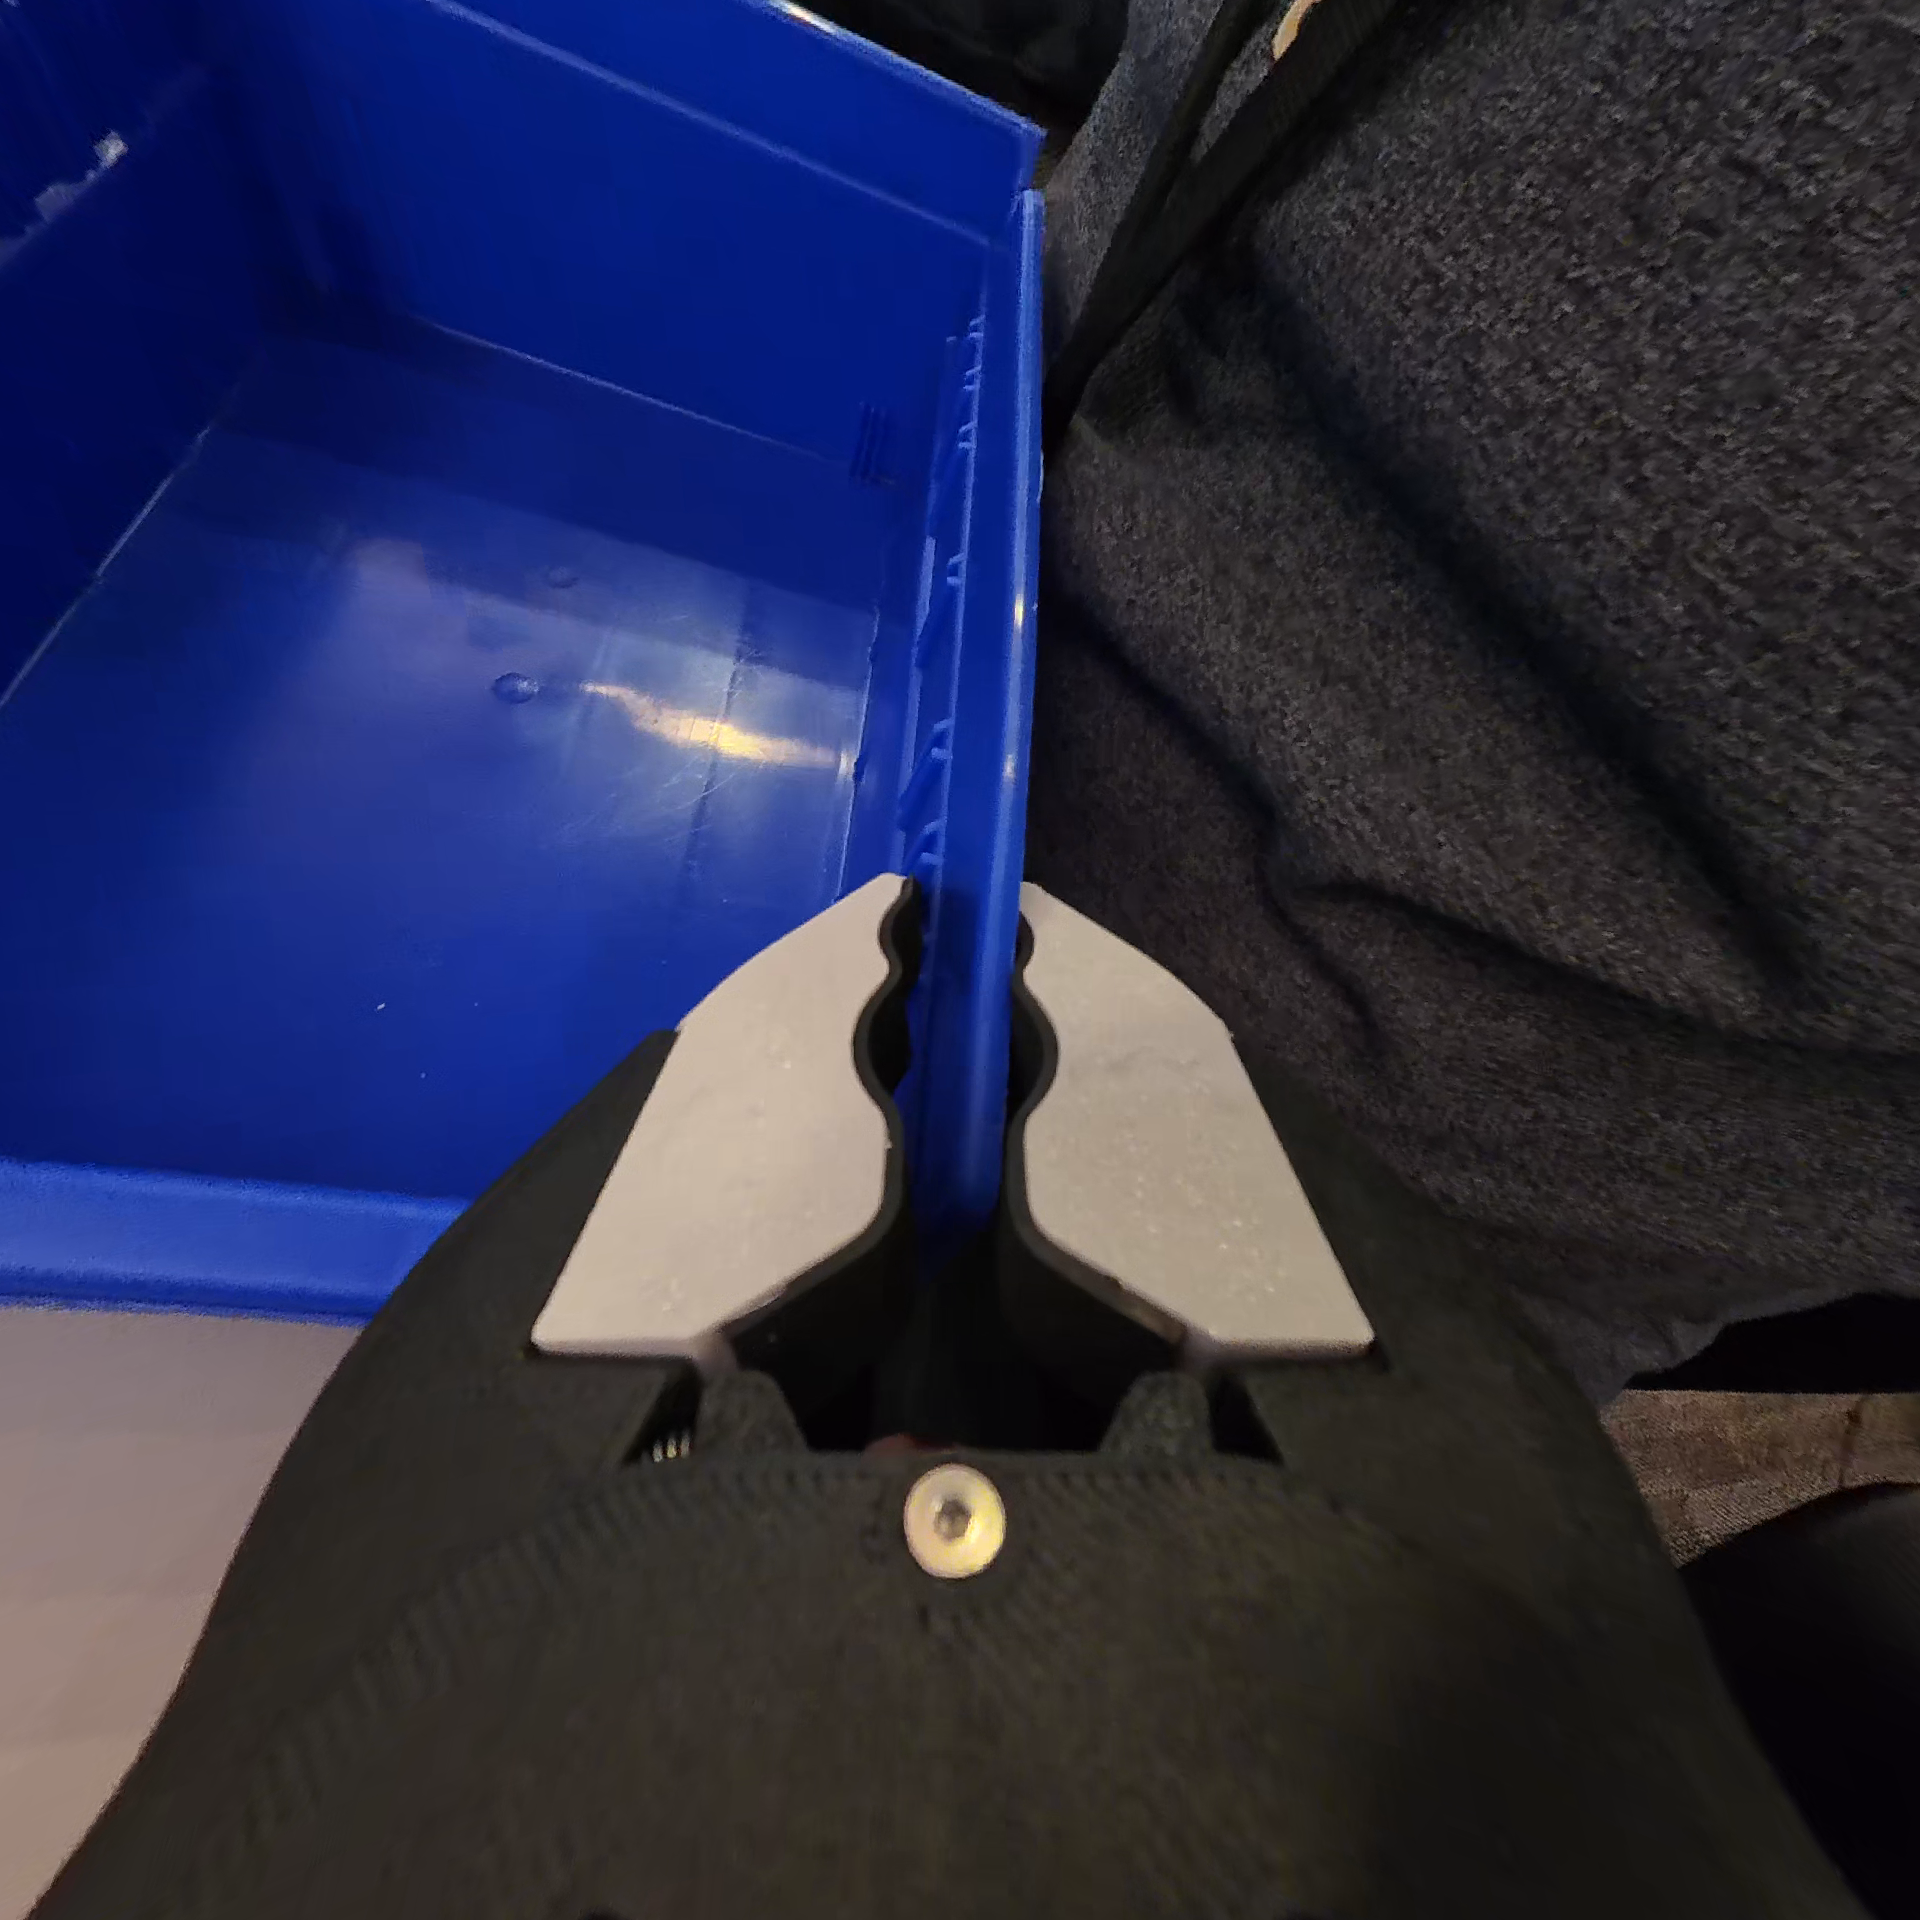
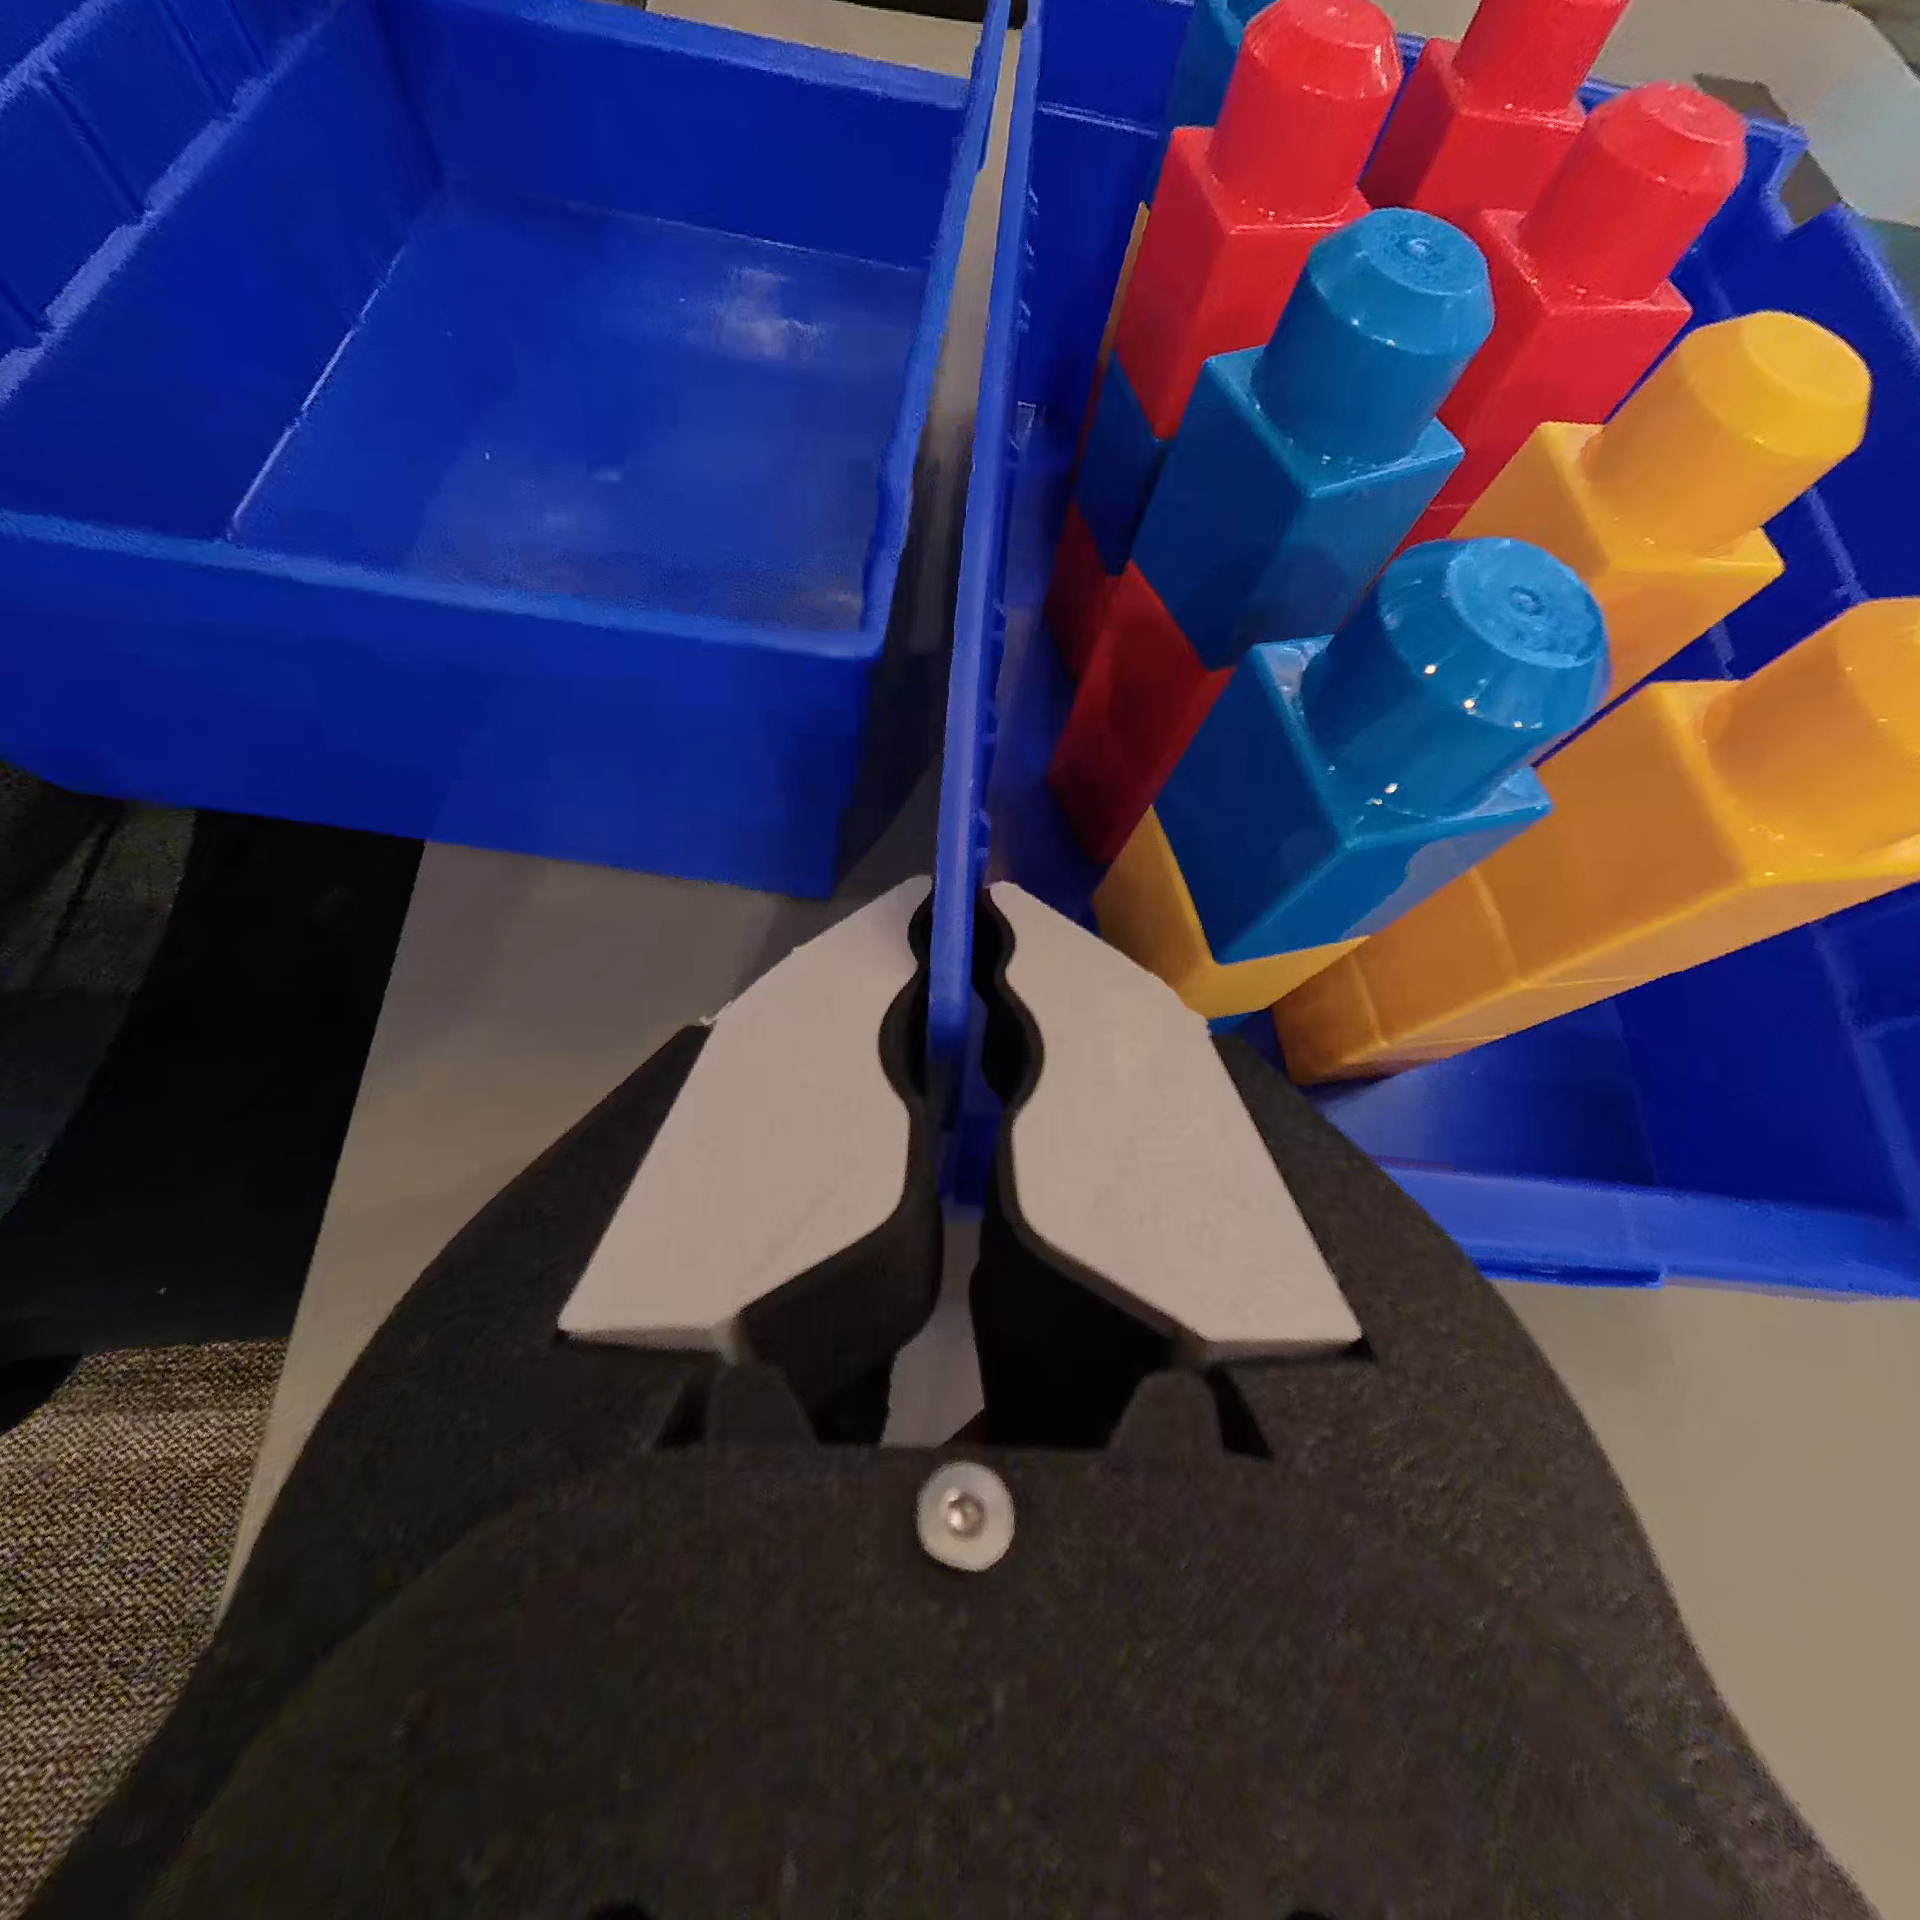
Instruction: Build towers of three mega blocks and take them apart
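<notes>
Grey tabletop (image 2: pixel 623 1039): each claw (image 1: pixel 966 904) (image 2: pixel 958 899) pinches a bin wall; block towers (image 2: pixel 1351 540) just right.

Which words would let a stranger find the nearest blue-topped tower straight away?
Start at the blue bin full of block towers, to the right of the wall the right gripper clamps. The nearest blue-topped tower stands closest to that gripper. Unlike the other blue-topped tower behind, its blue block sits directly on yellow.

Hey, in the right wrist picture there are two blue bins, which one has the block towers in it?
The blue bin on the right, whose left wall the right gripper is clamped on. It holds the block towers; the bin on the left holds none.
</notes>
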{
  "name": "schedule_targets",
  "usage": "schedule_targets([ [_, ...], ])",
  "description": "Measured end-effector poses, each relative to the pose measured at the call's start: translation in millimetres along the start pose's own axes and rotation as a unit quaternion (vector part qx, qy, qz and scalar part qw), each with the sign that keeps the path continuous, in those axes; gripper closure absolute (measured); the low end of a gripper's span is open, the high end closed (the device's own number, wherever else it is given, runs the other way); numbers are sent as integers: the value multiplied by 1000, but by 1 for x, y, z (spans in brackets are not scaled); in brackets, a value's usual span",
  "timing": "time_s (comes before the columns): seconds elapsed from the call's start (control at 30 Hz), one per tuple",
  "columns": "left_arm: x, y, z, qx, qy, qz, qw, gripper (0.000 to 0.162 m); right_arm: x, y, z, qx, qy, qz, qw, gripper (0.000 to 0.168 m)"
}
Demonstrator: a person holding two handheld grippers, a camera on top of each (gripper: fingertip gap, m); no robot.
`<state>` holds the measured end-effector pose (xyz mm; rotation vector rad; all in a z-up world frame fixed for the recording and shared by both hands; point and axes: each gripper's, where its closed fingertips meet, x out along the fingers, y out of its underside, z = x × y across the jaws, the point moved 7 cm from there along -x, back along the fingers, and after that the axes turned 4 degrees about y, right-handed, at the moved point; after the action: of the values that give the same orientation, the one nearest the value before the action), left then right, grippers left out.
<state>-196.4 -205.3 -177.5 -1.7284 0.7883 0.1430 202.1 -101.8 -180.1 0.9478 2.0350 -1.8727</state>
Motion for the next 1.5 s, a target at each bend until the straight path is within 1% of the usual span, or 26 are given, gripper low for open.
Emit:
schedule_targets([
  [0.2,5,-6,4,7,-11,-7,1000,150,28,-16,-18,-18,-22,-2,1000,165],
  [0.23,6,-7,5,7,-12,-8,1000,150,33,-18,-21,-14,-29,-1,999,163],
  [0.27,8,-7,6,6,-12,-6,1000,150,36,-19,-24,-9,-37,3,999,157],
  [0.3,9,-7,7,3,-13,-10,1000,149,38,-20,-27,-2,-39,8,999,145],
  [0.37,9,-9,7,-12,-6,-21,1000,147,35,-21,-32,14,-34,17,999,136],
  [0.4,7,-9,7,-22,0,-24,999,146,31,-21,-33,20,-27,18,999,134],
  [0.5,-7,-6,7,-51,3,-32,998,123,13,-19,-30,37,3,29,999,133],
  [0.57,-21,-6,6,-57,-5,-28,998,119,-1,-18,-26,60,25,41,997,129],
  [0.63,-43,-11,10,-69,-41,-33,996,114,-16,-18,-22,91,54,59,993,128],
  [0.67,-55,-15,16,-83,-71,-36,993,110,-23,-19,-20,112,68,62,989,128],
  [0.8,-98,-38,59,-122,-221,-64,966,102,-44,-33,-7,206,100,37,973,126],
  [0.87,-112,-49,89,-155,-286,-80,942,105,-43,-41,5,232,94,29,968,126],
  [0.93,-123,-60,117,-178,-320,-108,924,112,-35,-45,17,254,86,38,963,126],
  [1.0,-127,-71,144,-208,-328,-125,913,114,-27,-47,26,278,90,45,955,123],
  [1.03,-128,-74,158,-224,-335,-121,907,114,-24,-47,30,290,94,50,951,120],
  [1.1,-124,-84,182,-235,-333,-111,906,115,-21,-46,36,310,101,57,944,117],
  [1.17,-116,-88,203,-248,-333,-70,907,113,-21,-49,40,325,107,50,938,116],
  [1.27,-101,-93,227,-275,-307,-39,910,114,-13,-50,48,341,106,61,932,116],
  [1.4,-84,-92,246,-282,-307,17,909,117,1,-50,55,333,102,89,933,116],
  [1.43,-81,-92,249,-283,-305,26,909,121,3,-50,55,329,106,94,934,115],
  [1.5,-78,-91,252,-281,-305,43,909,128,5,-51,54,326,106,98,934,121],
])
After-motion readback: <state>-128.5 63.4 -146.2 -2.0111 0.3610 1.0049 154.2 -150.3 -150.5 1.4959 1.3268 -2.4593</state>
